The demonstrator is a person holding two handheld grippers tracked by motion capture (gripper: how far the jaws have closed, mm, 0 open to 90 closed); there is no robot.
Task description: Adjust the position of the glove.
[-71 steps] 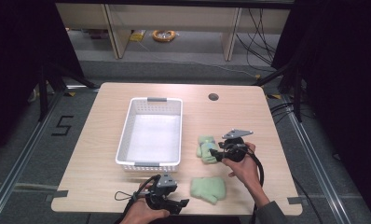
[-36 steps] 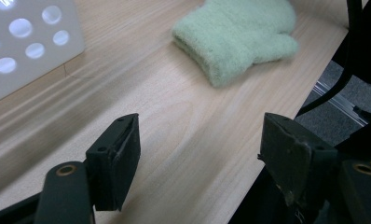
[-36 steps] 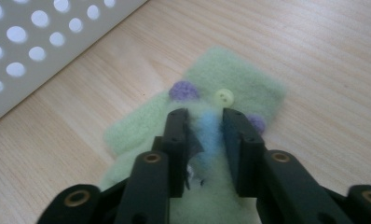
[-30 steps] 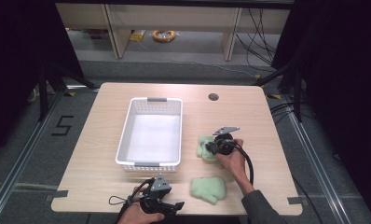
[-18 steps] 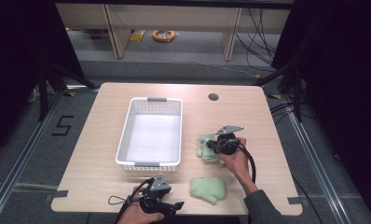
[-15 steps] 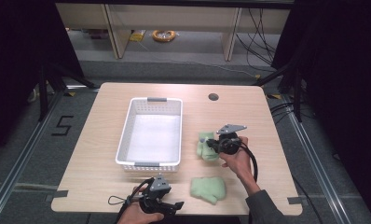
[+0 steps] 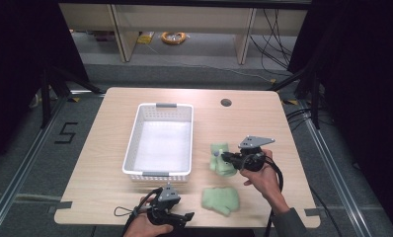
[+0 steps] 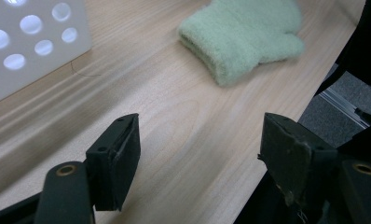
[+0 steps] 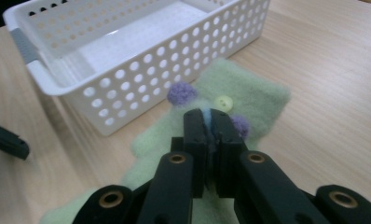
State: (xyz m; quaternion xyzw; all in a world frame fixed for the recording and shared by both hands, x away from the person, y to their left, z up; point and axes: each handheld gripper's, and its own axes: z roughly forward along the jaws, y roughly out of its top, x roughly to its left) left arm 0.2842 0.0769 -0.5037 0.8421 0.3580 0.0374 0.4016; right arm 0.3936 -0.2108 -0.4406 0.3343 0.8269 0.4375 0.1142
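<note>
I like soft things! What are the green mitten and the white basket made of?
The green mitten in the right gripper looks like fuzzy fleece or knit, with pom-poms and a button. The white basket looks like smooth hard plastic, punched with round holes.

A black "5" point(image 7: 66, 133) is marked on the grey floor point(image 7: 31, 163), left of the table point(image 7: 263, 113). Nothing else is legible.

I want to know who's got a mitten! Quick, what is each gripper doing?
Left gripper: jaws open, holding nothing.
Right gripper: jaws shut on the green mitten with purple pompoms.
</note>
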